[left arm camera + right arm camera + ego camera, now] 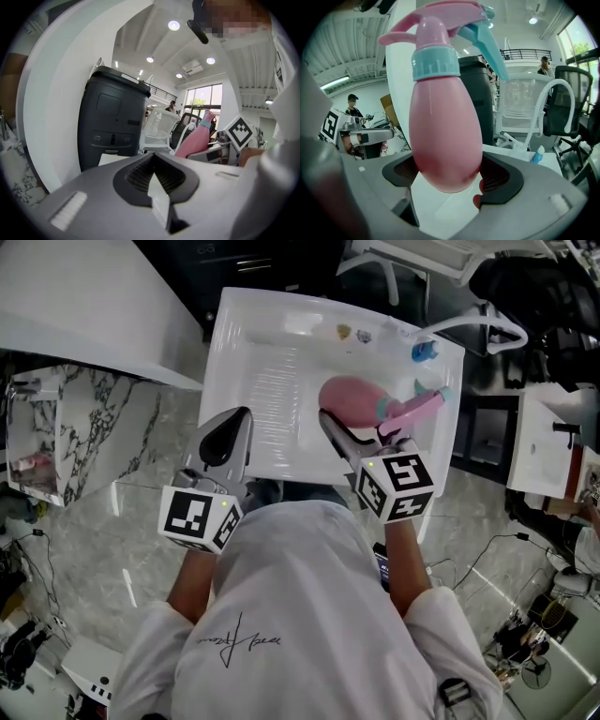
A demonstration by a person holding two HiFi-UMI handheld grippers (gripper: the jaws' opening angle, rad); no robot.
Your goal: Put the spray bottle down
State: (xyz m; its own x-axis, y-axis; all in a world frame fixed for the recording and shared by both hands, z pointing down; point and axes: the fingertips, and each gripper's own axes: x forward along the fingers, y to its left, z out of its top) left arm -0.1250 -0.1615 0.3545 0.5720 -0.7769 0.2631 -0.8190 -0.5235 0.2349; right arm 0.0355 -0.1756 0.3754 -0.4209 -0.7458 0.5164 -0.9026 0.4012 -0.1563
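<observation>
Item: pink spray bottle (445,126), egg-shaped body, pale blue collar, pink head with a blue trigger.
Location: over the bowl of the white sink (267,334), toward its right half, lying steeply tilted with the head pointing at the sink's right rim. The views did not settle whether it touched the sink.
Holder: right gripper (447,180), jaws clamped on the lower, rounded end of the body, one jaw on each side.

Item: left gripper (157,176), jaws pressed together with nothing between them.
Location: above the sink's near edge, left of the spray bottle and apart from it.

Item: small blue bottle (424,351).
Location: upright on the sink's far right corner, beyond the spray bottle's head.

Item: person, white shirt (300,615).
Location: standing at the sink's near edge.
</observation>
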